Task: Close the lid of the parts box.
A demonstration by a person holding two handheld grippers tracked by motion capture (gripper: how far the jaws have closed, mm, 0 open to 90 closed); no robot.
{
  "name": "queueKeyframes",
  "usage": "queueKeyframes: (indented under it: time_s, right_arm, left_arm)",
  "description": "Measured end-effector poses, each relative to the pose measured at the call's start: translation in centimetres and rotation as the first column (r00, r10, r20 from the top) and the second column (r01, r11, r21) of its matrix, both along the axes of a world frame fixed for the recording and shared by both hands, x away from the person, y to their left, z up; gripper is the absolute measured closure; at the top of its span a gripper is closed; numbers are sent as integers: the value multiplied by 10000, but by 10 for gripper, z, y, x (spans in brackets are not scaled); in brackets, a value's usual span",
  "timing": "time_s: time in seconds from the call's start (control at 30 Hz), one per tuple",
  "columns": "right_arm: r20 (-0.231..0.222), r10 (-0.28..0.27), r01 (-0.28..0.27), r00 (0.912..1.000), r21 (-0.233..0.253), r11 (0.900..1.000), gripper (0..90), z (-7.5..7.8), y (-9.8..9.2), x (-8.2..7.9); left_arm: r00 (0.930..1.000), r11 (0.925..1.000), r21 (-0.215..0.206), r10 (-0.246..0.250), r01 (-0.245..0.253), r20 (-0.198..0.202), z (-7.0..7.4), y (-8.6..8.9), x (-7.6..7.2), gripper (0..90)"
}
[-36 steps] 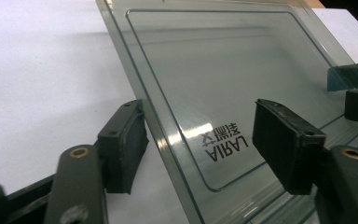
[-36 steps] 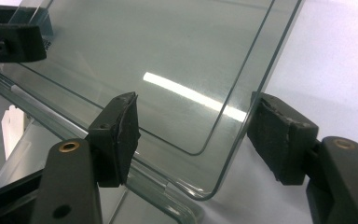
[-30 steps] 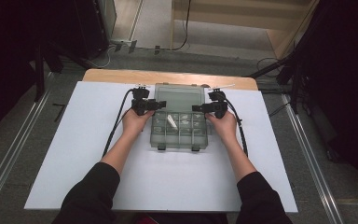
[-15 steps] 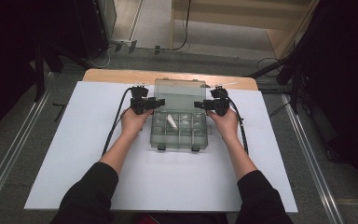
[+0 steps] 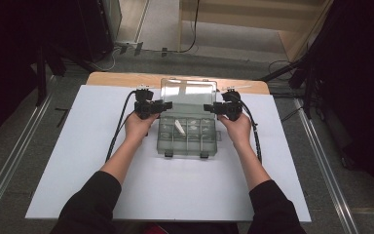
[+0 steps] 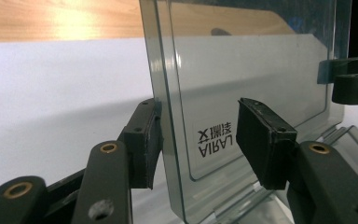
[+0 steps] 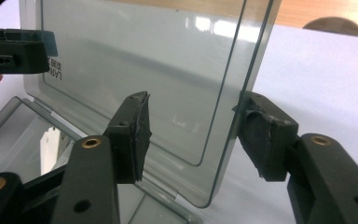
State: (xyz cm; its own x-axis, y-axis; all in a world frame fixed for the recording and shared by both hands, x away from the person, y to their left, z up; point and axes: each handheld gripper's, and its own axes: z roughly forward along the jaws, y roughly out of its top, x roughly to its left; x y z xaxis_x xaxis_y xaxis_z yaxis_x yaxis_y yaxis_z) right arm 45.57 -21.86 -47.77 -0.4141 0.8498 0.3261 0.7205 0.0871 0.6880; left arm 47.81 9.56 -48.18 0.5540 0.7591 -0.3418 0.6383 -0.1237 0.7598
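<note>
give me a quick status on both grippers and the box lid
Left gripper and right gripper open, fingers straddling the lid's side edges. Lid raised near upright over the clear compartment box. Nothing in the way on the white table.

Probably a lab: metal rails (image 5: 9, 161), floor cables (image 5: 190, 46)

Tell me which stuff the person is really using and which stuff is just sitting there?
Being used:
- left gripper, open, a jaw either side of the lid's edge
- right gripper, open, same
- clear lid, standing up
- compartment box

Just there:
- white table sheet
- white piece inside the box
- floor cables
</note>
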Motion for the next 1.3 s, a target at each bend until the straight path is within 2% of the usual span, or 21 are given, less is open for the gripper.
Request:
queueKeyframes:
  time_s: [0.07, 0.2, 0.33, 0.5, 0.7, 0.8, 0.9, 1.03, 1.13, 1.3]
  right_arm:
    - [84, 45, -45, 10000, 55, 10000, 467, 2, -1, -2]
    - [164, 167, -168, 9997, 96, 9998, 479, 6, -3, -6]
    - [245, 212, -211, 9995, -12, 9998, 483, 10, -3, -10]
    - [349, 296, -300, 9990, 113, 9995, 506, 12, -5, -14]
    - [574, 486, -491, 9972, 60, 9988, 517, 14, -6, -20]
    - [667, 548, -548, 9963, -20, 9985, 520, 14, -7, -22]
    - [571, 531, -546, 9970, 255, 9982, 518, 13, -9, -22]
    - [697, 574, -591, 9959, 229, 9980, 505, 17, -8, -24]
    - [814, 588, -611, 9949, 249, 9978, 509, 20, -8, -26]
    - [759, 640, -661, 9951, 265, 9975, 538, 22, -10, -28]
  left_arm:
    - [9999, 10000, 90, -37, 36, 118, 2, 0, -1, 503]
    - [9998, 9998, -42, -181, 182, 111, 5, 3, -3, 522]
    - [9996, 9998, 2, -218, 218, 170, 8, 3, -4, 540]
    - [9995, 9990, -344, -290, 294, 118, 9, 7, -7, 564]
    - [9983, 9987, -113, -491, 495, 317, 12, 8, -11, 582]
    - [9973, 9975, -163, -679, 683, 271, 13, 9, -11, 580]
    - [9961, 9963, -148, -841, 845, 252, 13, 11, -12, 580]
    - [9942, 9949, 54, -1011, 1010, 370, 15, 11, -13, 578]
    - [9936, 9941, 65, -1086, 1085, 299, 17, 11, -15, 568]
    - [9938, 9939, 158, -1092, 1088, 226, 19, 10, -16, 562]
